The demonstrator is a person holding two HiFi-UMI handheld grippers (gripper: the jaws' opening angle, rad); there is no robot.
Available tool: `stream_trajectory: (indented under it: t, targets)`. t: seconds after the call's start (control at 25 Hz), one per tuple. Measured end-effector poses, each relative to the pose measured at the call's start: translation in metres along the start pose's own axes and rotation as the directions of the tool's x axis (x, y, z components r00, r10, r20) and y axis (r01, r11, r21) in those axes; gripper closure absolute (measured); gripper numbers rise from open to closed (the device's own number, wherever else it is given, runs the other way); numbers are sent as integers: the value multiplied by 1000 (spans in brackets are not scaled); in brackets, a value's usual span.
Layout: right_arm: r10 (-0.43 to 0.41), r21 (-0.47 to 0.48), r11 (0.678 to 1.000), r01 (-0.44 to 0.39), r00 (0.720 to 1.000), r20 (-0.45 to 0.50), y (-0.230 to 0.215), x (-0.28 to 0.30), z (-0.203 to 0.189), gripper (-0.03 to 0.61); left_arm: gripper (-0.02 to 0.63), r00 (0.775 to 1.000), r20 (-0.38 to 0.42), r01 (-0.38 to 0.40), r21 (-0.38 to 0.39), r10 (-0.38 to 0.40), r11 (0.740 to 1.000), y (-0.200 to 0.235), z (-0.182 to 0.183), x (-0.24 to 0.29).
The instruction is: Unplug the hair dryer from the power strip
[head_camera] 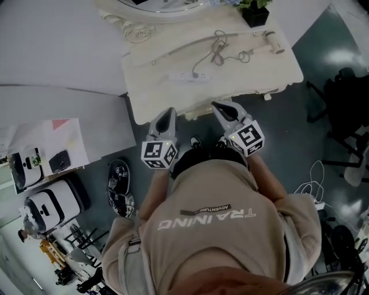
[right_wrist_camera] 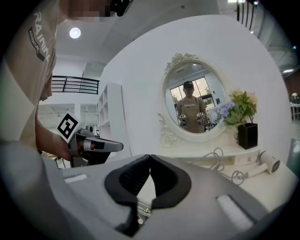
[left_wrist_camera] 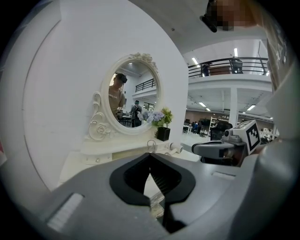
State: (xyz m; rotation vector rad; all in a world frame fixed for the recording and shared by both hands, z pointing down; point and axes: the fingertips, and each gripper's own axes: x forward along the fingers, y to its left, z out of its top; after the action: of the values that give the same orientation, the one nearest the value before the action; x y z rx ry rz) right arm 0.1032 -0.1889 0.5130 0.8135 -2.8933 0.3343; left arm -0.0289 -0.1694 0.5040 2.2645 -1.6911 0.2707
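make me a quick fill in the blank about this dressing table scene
The hair dryer lies near the table's ___ end, beside the potted plant.
The left claw and right claw are both ___, holding nothing.
The power strip is ___ in colour.
Missing words: right; shut; white.

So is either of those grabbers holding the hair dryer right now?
No: the hair dryer lies on the white table, apart from the left gripper and the right gripper.
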Motion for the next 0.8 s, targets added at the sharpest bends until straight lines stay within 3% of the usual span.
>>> stream_trajectory:
  t: [0.32, 0.56, 0.8]
  targets:
    - [19, 28, 999, -17, 999, -39, -13, 32, -11, 575, 612, 999, -1, 43, 54, -43, 998, 12, 9, 25]
    - [-42, 11, 999, 43, 997, -61, -21, 59, -4, 575, 612, 993, -3, 117, 52, -117, 992, 39, 10, 47]
    - [-136, -22, 991, 134, 986, -93, -35, 92, 11, 575, 612, 978, 55, 198, 59, -201, 978, 74, 36, 69]
